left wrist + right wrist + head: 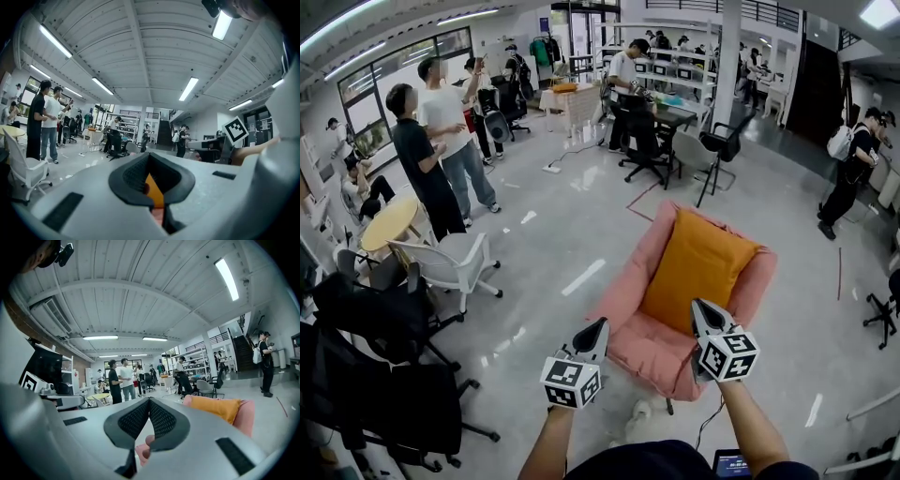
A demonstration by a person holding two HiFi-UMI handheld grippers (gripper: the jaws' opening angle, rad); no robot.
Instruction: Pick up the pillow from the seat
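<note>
Empty, pressed together: left claw (pixel 596 330), right claw (pixel 705 315), both short of pillow (pixel 694 272). Risk: unopened, they shove pillow into seat (pixel 652 352).

People (pixel 441 131) are standing at upper left and working at desks (pixel 670 112) up top, chairs (pixel 450 262) scattered around: an open-plan office or lab.
</note>
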